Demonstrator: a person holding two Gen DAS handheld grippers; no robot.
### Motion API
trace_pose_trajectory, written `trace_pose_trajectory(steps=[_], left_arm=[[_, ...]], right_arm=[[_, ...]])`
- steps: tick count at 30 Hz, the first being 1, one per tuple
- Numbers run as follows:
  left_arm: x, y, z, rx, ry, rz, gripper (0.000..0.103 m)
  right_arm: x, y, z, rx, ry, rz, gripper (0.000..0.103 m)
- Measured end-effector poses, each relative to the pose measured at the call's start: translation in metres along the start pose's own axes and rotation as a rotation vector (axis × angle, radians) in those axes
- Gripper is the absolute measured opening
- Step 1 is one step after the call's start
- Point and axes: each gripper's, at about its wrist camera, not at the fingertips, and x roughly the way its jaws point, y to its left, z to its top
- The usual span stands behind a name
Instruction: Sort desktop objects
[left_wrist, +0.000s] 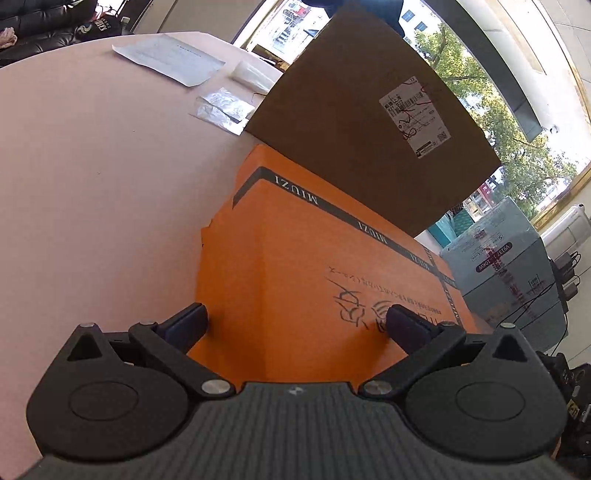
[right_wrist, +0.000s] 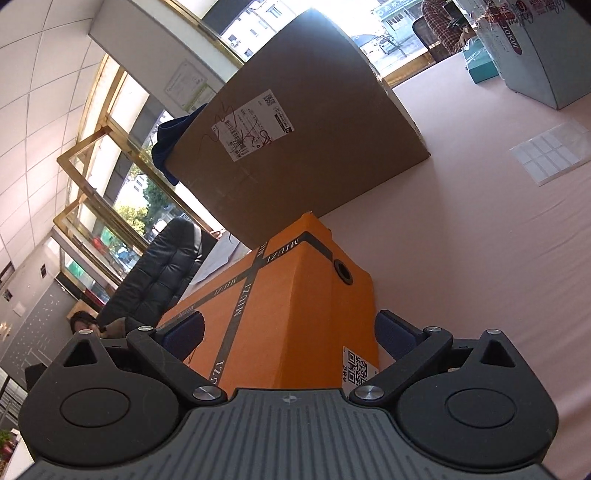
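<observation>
We have both tools spread wide, one at each end of the orange box (left_wrist: 295, 295) on the pink surface (left_wrist: 92, 184): left tool (left_wrist: 295, 325), right tool (right_wrist: 290, 332). Neither clamps it, so we judge a squeeze between 2 open tools could slip or tip it. Just behind stands a brown carton (left_wrist: 362, 110), blocking any push forward. Farther off lie plastic bags (left_wrist: 225, 109), a paper sheet (left_wrist: 170, 57) and a pale box (left_wrist: 506, 266).
</observation>
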Motion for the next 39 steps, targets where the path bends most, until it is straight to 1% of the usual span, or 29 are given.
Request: trace_pose_trajectory(steps=[1,3,4,5,7,8,9,10,13,17,22,29,35,39], left_arm=[[-0.001,-0.001,-0.001,0.0,-0.004,0.006,0.103],[-0.002,-0.004,-0.002,0.0,-0.013,0.019,0.103],[-0.003,-0.005,-0.003,0.0,-0.017,0.025,0.103],[-0.004,-0.006,-0.004,0.0,-0.021,0.031,0.103],[-0.006,-0.008,-0.005,0.0,-0.029,0.044,0.102],[-0.007,-0.01,-0.006,-0.001,-0.034,0.05,0.101],[-0.007,-0.011,-0.007,-0.001,-0.038,0.056,0.098],[-0.008,-0.012,-0.008,-0.001,-0.042,0.062,0.094],[-0.02,-0.02,-0.012,0.064,-0.074,0.094,0.084],[-0.033,-0.013,-0.016,0.056,-0.108,0.117,0.083],[-0.057,0.008,-0.015,0.015,-0.16,0.176,0.081],[-0.109,0.059,-0.015,-0.06,-0.257,0.281,0.081],[-0.159,0.104,-0.016,-0.141,-0.339,0.381,0.081],[-0.183,0.131,-0.015,-0.186,-0.4,0.447,0.081]], right_arm=[[0.003,0.0,-0.001,-0.002,0.018,0.001,0.094],[0.01,0.001,-0.003,-0.006,0.054,0.004,0.079],[0.005,-0.006,-0.001,-0.005,0.062,0.015,0.076],[-0.001,-0.012,0.001,-0.01,0.054,0.021,0.075],[-0.005,-0.006,0.0,-0.05,0.035,0.011,0.072],[-0.006,-0.004,0.0,-0.063,0.03,0.01,0.067],[-0.006,-0.003,0.0,-0.068,0.03,0.011,0.064],[-0.007,-0.002,0.0,-0.073,0.03,0.012,0.063],[-0.008,0.002,-0.001,-0.088,0.03,0.017,0.062],[-0.005,0.011,-0.004,-0.113,0.036,0.029,0.06],[0.019,0.045,-0.014,-0.152,0.083,0.076,0.059],[0.052,0.092,-0.029,-0.206,0.148,0.141,0.059],[0.095,0.136,-0.046,-0.248,0.212,0.223,0.059],[0.12,0.167,-0.059,-0.27,0.235,0.268,0.059]])
